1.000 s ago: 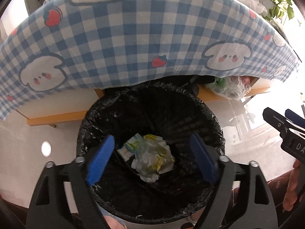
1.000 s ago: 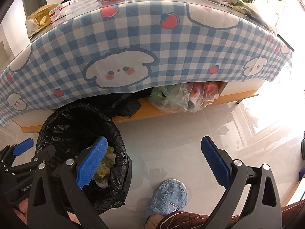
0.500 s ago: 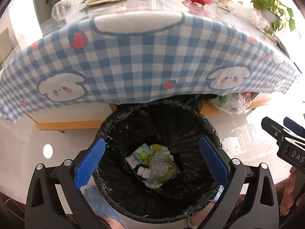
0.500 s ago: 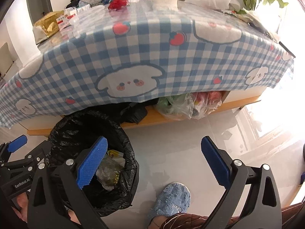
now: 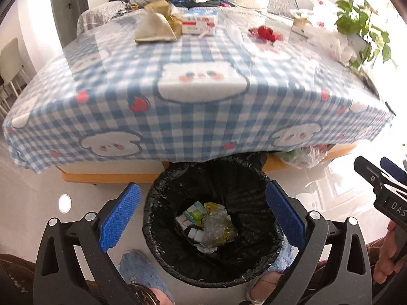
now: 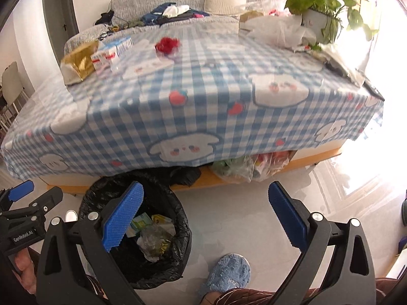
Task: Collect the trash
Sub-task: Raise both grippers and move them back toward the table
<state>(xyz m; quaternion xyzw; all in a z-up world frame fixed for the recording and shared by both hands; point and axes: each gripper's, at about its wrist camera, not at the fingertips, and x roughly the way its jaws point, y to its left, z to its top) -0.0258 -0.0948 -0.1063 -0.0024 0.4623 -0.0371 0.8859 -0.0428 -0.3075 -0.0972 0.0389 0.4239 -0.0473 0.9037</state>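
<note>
Your left gripper [image 5: 202, 217] hangs above the black-lined trash bin [image 5: 213, 228], jaws spread wide after just opening further, nothing between the pads. The crumpled clear wrapper [image 5: 216, 230] lies at the bottom of the bin with a green-and-white carton [image 5: 194, 213] and other scraps, directly below that gripper and well apart from it. Your right gripper [image 6: 203, 216] is also wide apart and empty, off to the right of the bin over bare floor, with a blue slipper [image 6: 226, 273] below it. The bin stands on the floor at the near edge of the bench [image 5: 178, 117], partly under its blue checked cloth. More trash sits on the bench behind the bin: a tan paper bag [image 5: 155, 23], a red-and-white box [image 5: 199, 23], a red crumple [image 5: 265, 33] and white plastic bags [image 6: 277, 31].
</note>
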